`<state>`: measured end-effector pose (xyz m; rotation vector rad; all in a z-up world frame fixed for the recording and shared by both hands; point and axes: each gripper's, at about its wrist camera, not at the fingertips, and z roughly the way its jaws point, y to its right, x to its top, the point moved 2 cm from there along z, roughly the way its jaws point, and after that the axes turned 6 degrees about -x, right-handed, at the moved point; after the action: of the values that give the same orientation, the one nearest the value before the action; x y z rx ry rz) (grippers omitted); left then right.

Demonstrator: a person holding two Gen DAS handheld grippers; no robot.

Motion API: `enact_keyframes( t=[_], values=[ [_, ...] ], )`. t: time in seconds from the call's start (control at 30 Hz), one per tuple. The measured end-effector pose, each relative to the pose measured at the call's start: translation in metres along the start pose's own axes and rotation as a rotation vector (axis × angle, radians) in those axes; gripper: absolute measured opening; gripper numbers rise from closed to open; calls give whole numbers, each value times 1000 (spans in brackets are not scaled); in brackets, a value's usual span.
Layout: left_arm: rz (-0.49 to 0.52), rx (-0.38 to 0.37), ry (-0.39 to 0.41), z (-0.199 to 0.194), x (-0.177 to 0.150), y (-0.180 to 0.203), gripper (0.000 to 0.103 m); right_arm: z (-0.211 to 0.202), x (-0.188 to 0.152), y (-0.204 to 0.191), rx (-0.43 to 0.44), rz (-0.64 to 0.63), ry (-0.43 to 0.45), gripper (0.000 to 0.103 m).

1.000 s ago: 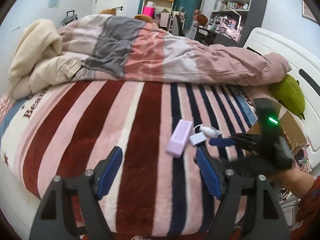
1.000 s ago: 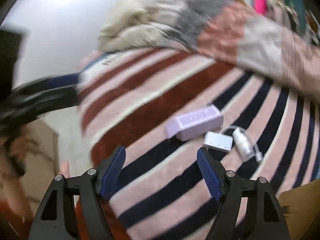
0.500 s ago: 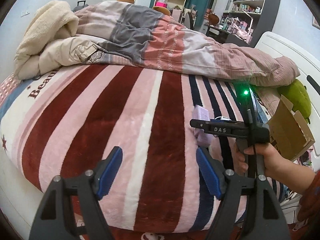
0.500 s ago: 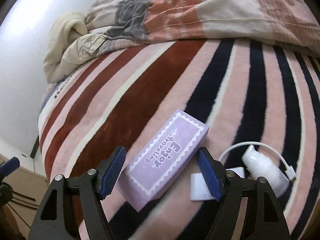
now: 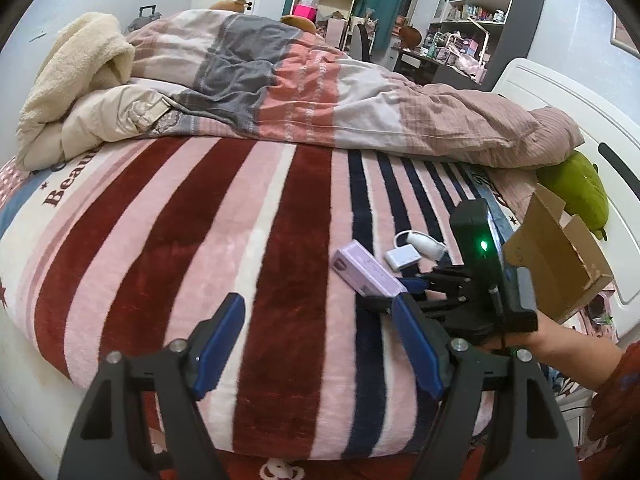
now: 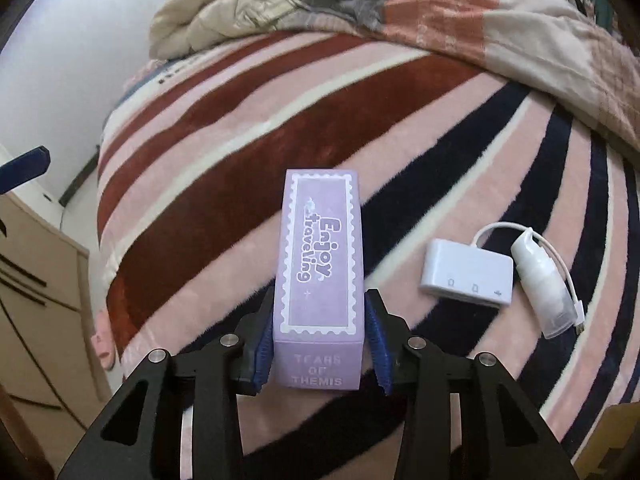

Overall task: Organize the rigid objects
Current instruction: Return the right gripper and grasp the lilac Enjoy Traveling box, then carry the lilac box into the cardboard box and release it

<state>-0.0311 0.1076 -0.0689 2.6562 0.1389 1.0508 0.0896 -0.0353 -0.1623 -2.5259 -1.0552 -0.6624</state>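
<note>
A lilac box point(image 6: 320, 268) printed "Enjoy traveling" lies on the striped blanket. My right gripper point(image 6: 318, 344) is shut on its near end, blue pads pressed on both sides. The left wrist view shows the same box point(image 5: 366, 268) held by the right gripper point(image 5: 400, 292). A white adapter hub point(image 6: 466, 272) and a small white bottle point(image 6: 540, 280) with a white cable lie on the blanket just right of the box. My left gripper point(image 5: 320, 348) is open and empty over the bed's near edge, left of the box.
An open cardboard box point(image 5: 560, 256) stands at the bed's right edge beside a green plush point(image 5: 576, 192). A crumpled duvet point(image 5: 320, 92) and cream blanket point(image 5: 72, 88) fill the far bed. A wooden cabinet point(image 6: 36, 304) stands left of the bed.
My right gripper moved in on the lilac box and shut on its end; the box turned lengthwise between the fingers. My left gripper stayed open and shifted only slightly.
</note>
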Motion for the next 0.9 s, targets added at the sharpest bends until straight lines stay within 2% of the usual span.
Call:
enact_keyframes(
  t=[0.13,0.27,0.33,0.47,0.7,0.73,0.8,0.83,0.87,0.9],
  values=[
    [-11,-10,-2,-4,1,9,73,-11,1,4,-29,-19,36,33],
    [14,-55,14,-8,12,34,73,-57,-4,-6,8,-72,83,33],
    [34,-100,27,-8,22,54,73,-91,-6,-13,54,-102,99,33],
    [78,-146,31,0,43,93,73,-148,-13,-8,107,-131,142,33],
    [142,-364,-14,33,83,169,73,-219,-33,42,85,-95,217,33],
    [145,-391,-24,40,88,180,72,-229,-37,54,83,-76,228,33],
    [158,-452,-43,55,97,203,63,-241,-43,74,77,-48,239,33],
    [165,-480,-55,60,99,212,54,-245,-46,83,65,-36,241,33],
    [180,-505,-70,66,102,225,49,-249,-50,96,49,-16,239,33],
    [199,-506,-77,72,103,236,49,-250,-52,104,41,-1,235,33]
  ],
)
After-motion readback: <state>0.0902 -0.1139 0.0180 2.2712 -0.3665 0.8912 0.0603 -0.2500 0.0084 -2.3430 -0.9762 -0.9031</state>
